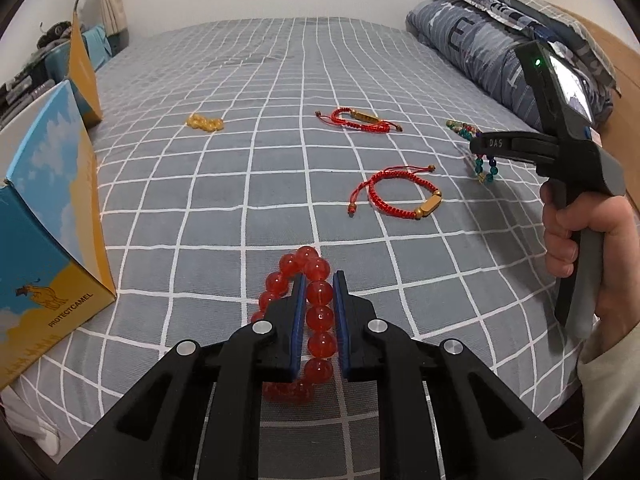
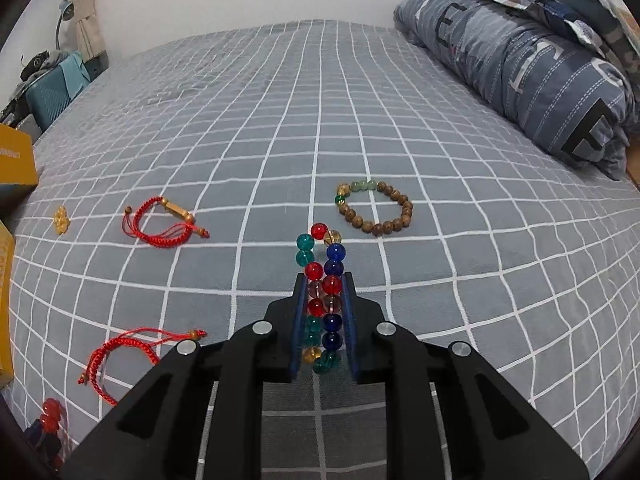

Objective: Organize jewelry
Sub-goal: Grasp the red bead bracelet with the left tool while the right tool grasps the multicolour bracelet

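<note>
Two bracelets are in the grippers at once, and this is where the risk lies. The left gripper has one side of the red bead bracelet between its blue pads, while the other side hangs outside the left finger. The beads are round and smooth, so a pinch on one bead could let it roll out, and the bracelet could then drop back on the checked bedsheet. The pads look close to the beads, with only a thin gap on the right side; whether they really press cannot be told for sure.

The right gripper is narrowly open around the multicolored bead bracelet, both strands squeezed together between the fingers. The far loop sticks out beyond the tips and seems to lie on or near the sheet, so a quick lift could make it swing and slip.

The blue and yellow box, probably the place for the jewelry, stands just left of the left gripper. Two red cord bracelets, a yellow bead piece and a brown wooden bracelet lie on the bed.
</note>
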A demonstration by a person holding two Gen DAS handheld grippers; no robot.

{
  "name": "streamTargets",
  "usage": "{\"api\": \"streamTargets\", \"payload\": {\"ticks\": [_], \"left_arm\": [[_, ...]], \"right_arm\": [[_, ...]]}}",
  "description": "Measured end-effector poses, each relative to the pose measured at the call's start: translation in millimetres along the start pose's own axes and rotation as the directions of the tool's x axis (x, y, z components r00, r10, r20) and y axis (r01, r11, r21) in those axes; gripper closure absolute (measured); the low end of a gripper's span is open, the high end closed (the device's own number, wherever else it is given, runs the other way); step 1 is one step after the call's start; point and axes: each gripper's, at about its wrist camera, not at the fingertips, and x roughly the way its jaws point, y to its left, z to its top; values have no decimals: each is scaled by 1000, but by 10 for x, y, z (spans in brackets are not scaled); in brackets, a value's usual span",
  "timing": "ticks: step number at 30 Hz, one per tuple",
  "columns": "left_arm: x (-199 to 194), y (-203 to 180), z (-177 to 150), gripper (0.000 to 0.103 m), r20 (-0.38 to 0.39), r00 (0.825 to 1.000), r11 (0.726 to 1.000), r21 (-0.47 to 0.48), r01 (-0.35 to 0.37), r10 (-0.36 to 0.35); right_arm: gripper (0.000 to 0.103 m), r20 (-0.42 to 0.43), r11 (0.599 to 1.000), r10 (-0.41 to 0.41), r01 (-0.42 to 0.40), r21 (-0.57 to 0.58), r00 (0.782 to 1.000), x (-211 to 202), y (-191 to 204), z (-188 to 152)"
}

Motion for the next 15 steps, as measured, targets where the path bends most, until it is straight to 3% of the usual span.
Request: {"api": "streamTargets", "payload": {"ticks": [2,15], "left_arm": [[-13,7,12,90,5,1000,1000,-5,-4,5],[-276,94,331,90,79,996,998,-57,-31,35]], "right_arm": [[94,10,1000,3,-3,-2,1000,-36,7,7],[94,65,999,37,-38,19,997,-223,-20,64]]}}
